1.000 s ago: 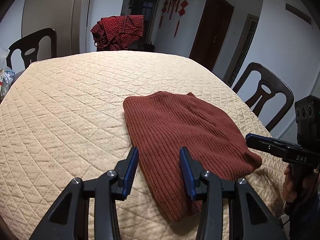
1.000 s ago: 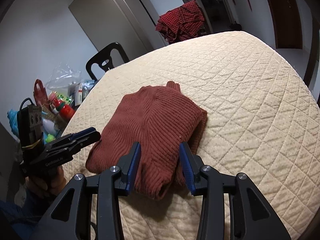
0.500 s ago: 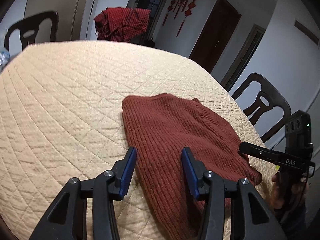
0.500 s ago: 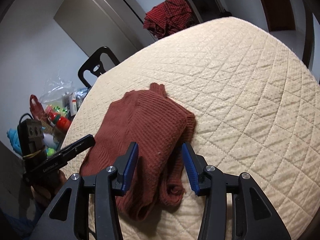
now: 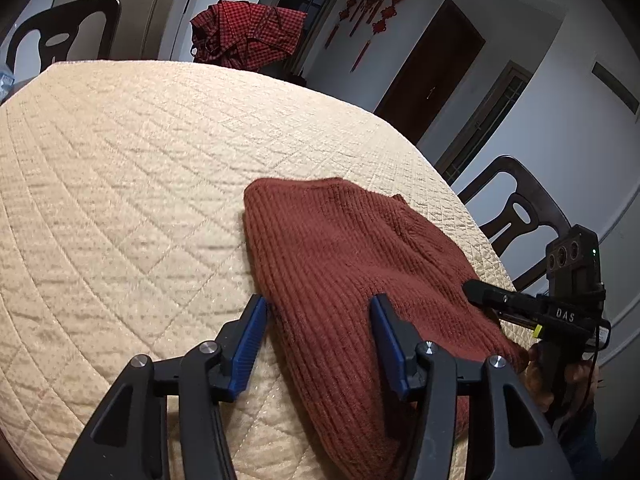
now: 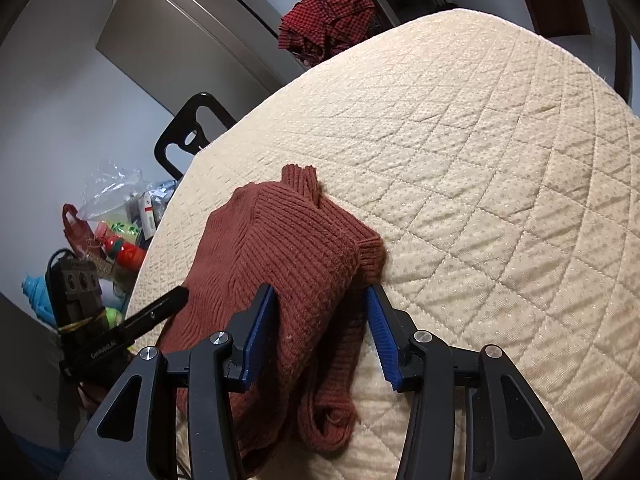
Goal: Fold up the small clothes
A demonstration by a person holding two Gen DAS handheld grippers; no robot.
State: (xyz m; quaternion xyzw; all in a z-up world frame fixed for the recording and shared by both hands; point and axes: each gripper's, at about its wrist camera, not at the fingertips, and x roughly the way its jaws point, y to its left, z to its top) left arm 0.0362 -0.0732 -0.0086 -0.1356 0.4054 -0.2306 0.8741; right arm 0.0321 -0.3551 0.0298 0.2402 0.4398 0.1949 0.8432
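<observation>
Near the front edge of the tabletop (image 5: 120, 168), which is covered by a cream quilted cloth, lies a rust-red ribbed sweater (image 5: 352, 264), folded into a thick bundle. Its turtleneck collar (image 6: 300, 178) points toward the middle of the tabletop, and a cuffed sleeve end (image 6: 370, 254) peeks out on one side of the bundle. A loose part of the knit droops over the front edge in the right wrist view.

The left gripper (image 5: 318, 340) has its blue-padded jaws spread apart, straddling one side of the sweater: one pad sits just off the knit over the quilted cloth, the other over the knit itself. The right gripper (image 6: 320, 332) is likewise spread wide, its pads set to either side of a thick fold of the sweater, clamping nothing.

Beyond the far edge, a red checked garment (image 5: 248, 36) hangs over a chair back. Dark wooden chairs (image 5: 516, 216) stand around the table.
</observation>
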